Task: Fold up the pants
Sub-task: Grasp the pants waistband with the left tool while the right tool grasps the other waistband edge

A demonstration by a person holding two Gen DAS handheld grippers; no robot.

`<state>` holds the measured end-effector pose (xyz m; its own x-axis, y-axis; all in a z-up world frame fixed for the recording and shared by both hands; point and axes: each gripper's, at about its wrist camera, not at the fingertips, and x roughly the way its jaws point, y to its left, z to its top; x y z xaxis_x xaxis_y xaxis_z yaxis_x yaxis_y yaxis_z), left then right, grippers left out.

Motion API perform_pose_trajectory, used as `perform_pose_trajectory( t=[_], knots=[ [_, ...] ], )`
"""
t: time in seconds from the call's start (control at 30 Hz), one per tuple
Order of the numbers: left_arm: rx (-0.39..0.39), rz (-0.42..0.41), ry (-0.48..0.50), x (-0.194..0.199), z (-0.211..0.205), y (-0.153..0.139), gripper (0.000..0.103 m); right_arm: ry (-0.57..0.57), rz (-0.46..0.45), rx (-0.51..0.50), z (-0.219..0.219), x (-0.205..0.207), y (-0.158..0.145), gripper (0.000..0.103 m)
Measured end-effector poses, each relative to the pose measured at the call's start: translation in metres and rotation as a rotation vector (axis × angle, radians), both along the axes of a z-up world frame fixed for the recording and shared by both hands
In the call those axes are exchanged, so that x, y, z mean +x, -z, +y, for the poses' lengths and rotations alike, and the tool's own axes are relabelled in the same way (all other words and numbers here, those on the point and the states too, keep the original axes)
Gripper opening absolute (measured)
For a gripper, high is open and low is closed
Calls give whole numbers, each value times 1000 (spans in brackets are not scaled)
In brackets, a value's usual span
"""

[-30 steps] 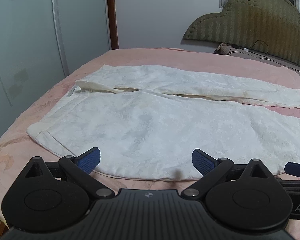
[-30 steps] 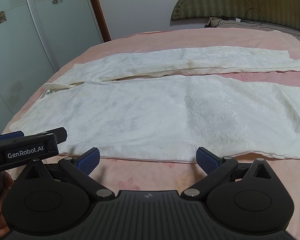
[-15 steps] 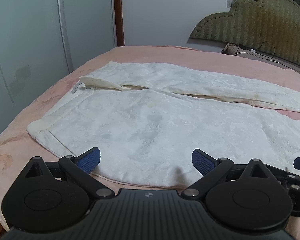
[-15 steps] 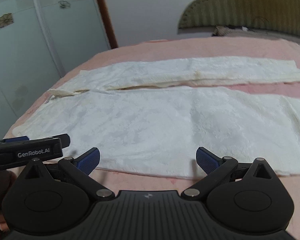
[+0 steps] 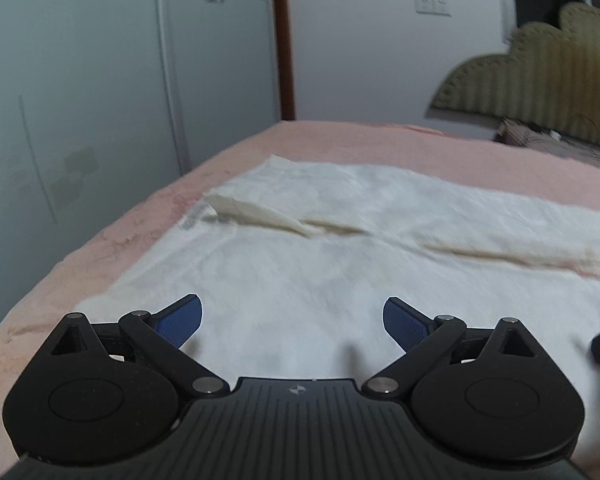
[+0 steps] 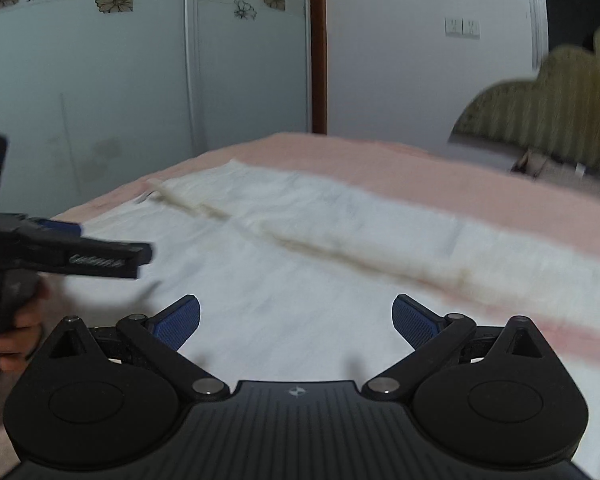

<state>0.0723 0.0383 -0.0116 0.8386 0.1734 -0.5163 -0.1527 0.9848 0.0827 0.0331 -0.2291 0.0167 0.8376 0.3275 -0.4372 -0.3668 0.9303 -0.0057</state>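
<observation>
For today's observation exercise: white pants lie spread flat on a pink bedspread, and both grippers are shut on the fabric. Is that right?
One detail is wrong. The pants do lie spread on the pink bedspread, but neither gripper holds fabric: the left gripper and right gripper are both open, blue pads wide apart above the cloth, as each wrist view shows.

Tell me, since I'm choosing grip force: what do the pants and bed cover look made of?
Pants: thin woven cream cloth, matte, lying flat with soft creases, possibly cotton. Bed cover: pink, slightly fuzzy, matte textile. Motion blur leaves both uncertain.
</observation>
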Motion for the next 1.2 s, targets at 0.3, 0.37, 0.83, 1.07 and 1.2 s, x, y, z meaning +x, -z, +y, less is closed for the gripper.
perform_pose_trajectory(
  t=[0.3, 0.37, 0.83, 1.07, 1.2],
  knots=[
    [-9, 35, -36, 45, 16, 16, 99, -112, 132, 36, -2, 175, 3, 103],
    [4, 41, -37, 47, 17, 23, 99, -142, 174, 79, 1, 209, 6, 103],
    [27, 78, -13, 54, 16, 47, 103, -223, 359, -1, 53, 362, 53, 103],
    [-33, 138, 28, 66, 33, 36, 101, -516, 300, 2, 49, 301, 41, 103],
    [-73, 119, -36, 81, 55, 18, 100, -638, 220, -60, 51, 256, 38, 103]
  ],
)
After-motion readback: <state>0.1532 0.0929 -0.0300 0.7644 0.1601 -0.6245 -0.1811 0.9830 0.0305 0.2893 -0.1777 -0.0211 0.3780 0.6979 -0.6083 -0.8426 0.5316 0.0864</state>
